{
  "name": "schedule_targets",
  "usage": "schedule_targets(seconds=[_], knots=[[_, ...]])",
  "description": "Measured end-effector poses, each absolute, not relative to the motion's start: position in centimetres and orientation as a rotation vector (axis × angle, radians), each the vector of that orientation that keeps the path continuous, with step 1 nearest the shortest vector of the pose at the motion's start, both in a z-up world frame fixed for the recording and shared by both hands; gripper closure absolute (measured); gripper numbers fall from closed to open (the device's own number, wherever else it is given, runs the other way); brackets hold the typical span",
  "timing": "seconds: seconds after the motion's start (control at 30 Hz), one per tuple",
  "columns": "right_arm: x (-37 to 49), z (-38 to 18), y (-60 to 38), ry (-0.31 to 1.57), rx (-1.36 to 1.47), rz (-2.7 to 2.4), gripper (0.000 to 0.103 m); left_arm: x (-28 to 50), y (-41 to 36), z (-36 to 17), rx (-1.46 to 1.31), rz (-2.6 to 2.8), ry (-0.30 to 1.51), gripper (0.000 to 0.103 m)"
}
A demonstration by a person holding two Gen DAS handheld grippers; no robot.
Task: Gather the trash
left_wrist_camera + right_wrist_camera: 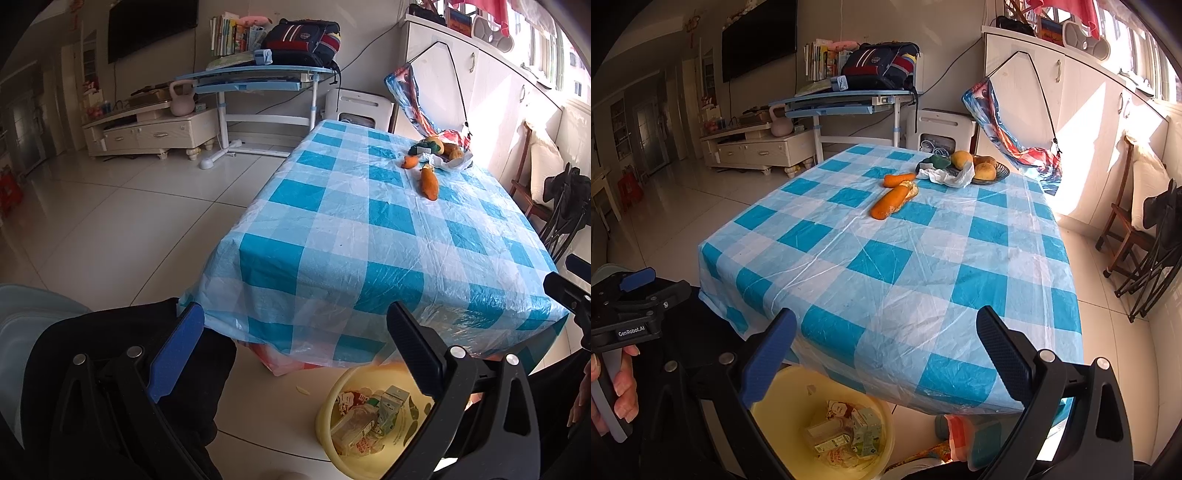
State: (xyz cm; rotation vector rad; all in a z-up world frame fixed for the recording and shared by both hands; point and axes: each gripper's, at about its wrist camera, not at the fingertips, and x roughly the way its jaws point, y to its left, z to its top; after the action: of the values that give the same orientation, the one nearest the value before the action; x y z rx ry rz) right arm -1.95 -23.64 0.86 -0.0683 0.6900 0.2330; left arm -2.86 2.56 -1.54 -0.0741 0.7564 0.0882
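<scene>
A yellow bin (pixel 327 413) (pixel 886 439) stands on the floor by the table's near edge, with cartons and wrappers (pixel 369 417) (pixel 846 432) inside. The blue checked table (pixel 369 229) (pixel 905 258) carries two orange vegetables (pixel 429 183) (pixel 892 202) and a crumpled white wrapper (pixel 955 177) (pixel 456 162) beside a fruit plate (pixel 1001 173) at its far end. My left gripper (pixel 295 345) hangs open and empty above the bin. My right gripper (pixel 886 347) is open and empty too, over the table's near edge.
A blue desk (pixel 255 74) with a backpack, a TV cabinet (pixel 147 133) and a white appliance (pixel 358 107) stand beyond the table. A wooden chair (pixel 1123 229) and a folded black frame (pixel 1160 258) sit to the right. A person's hand (pixel 620 387) holds the left gripper's handle.
</scene>
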Motion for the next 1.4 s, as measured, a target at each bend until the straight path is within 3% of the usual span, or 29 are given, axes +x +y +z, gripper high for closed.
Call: schedule_targets(seconds=[0.9, 1.4], knots=[[-1.8, 0.9, -23.4, 0.688, -0.043, 0.259, 0.009, -2.9, 2.7, -1.1, -0.107, 0.075, 0.75, 0.007], [4.0, 2.8, -23.3, 0.712, 0.014, 0.326, 0.01, 0.1, 3.8, 2.4, -0.114, -0.005, 0.714, 0.007]])
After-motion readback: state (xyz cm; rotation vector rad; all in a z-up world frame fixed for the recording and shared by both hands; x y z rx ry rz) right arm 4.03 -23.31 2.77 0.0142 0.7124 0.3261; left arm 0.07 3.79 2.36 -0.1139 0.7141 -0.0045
